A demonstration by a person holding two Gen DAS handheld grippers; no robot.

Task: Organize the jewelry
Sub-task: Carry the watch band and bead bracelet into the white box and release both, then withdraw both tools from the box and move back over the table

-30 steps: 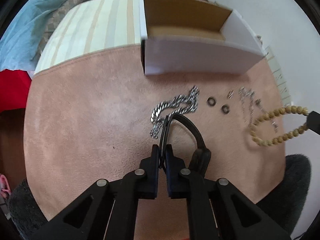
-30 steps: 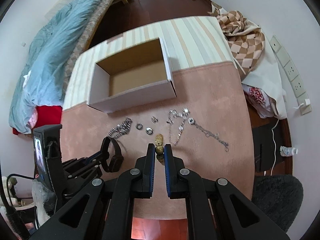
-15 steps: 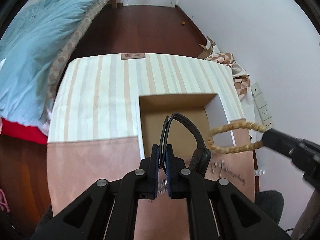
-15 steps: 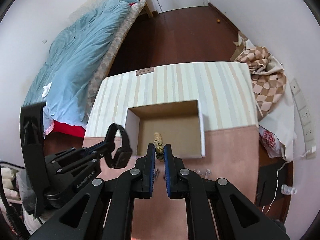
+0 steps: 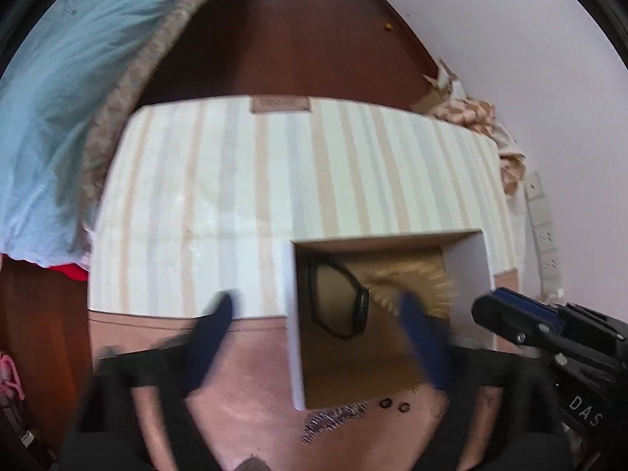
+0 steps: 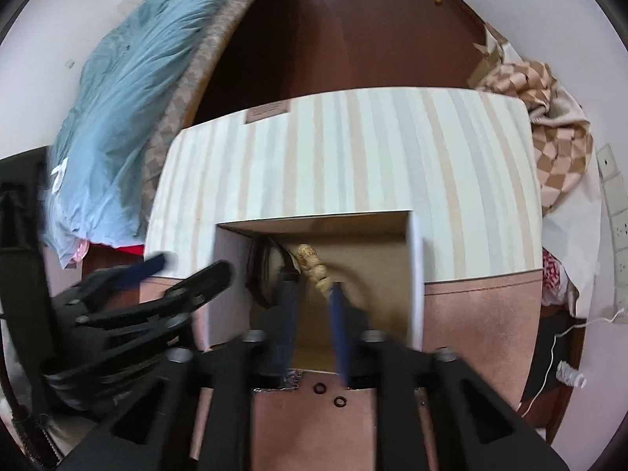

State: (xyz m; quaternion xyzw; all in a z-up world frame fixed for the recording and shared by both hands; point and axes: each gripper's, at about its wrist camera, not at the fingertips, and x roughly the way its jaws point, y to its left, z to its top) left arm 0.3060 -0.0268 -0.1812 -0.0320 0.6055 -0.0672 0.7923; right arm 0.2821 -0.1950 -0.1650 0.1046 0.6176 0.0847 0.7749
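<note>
A white box with a brown inside [image 5: 293,325] [image 6: 416,274] stands on the table. My left gripper [image 5: 318,318] [image 6: 188,269] hovers over the box's left wall, its jaws opening wide with nothing between them. A black band [image 5: 337,302] [image 6: 261,274] lies inside the box by that wall. My right gripper [image 6: 314,310] [image 5: 510,314] hangs over the box, jaws opening. The tan beaded bracelet [image 6: 314,269] [image 5: 412,278] is blurred just past the right gripper's tips, loose, and the pads do not press on it.
On the pink mat in front of the box lie a silver chain [image 5: 333,424] and two small black rings [image 5: 394,405] [image 6: 329,394]. A striped cloth [image 6: 353,149] covers the far tabletop. A blue-covered bed [image 5: 59,98] is at the left and crumpled checked fabric [image 6: 549,125] at the right.
Both grippers travelled from above the jewelry on the mat to above the box. The left jaws spread and the black band dropped into the box. The right jaws parted, releasing the beaded bracelet.
</note>
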